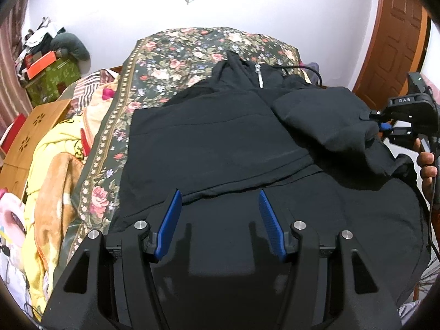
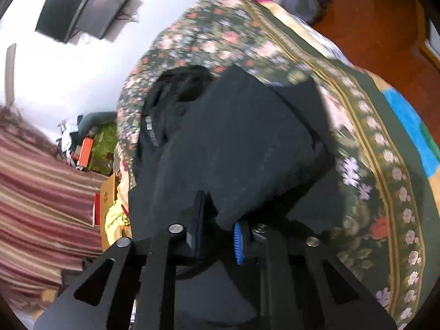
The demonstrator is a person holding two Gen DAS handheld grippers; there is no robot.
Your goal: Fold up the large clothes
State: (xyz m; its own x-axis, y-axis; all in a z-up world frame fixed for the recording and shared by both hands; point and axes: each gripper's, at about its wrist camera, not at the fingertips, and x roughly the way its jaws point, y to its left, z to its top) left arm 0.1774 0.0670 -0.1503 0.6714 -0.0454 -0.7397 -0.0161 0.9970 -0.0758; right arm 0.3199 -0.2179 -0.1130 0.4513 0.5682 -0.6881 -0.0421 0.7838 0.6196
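Two grippers work a black jacket (image 1: 220, 143) spread on the floral bedspread (image 1: 165, 63). Left gripper (image 1: 220, 200) hovers above its hem, jaws apart (nothing between). Right gripper (image 2: 218, 220) is clamped on a sleeve (image 2: 247, 143).

Legible marking: white letters "DAS" on the black plastic housing of the right gripper (image 1: 385, 125). No other text is readable.
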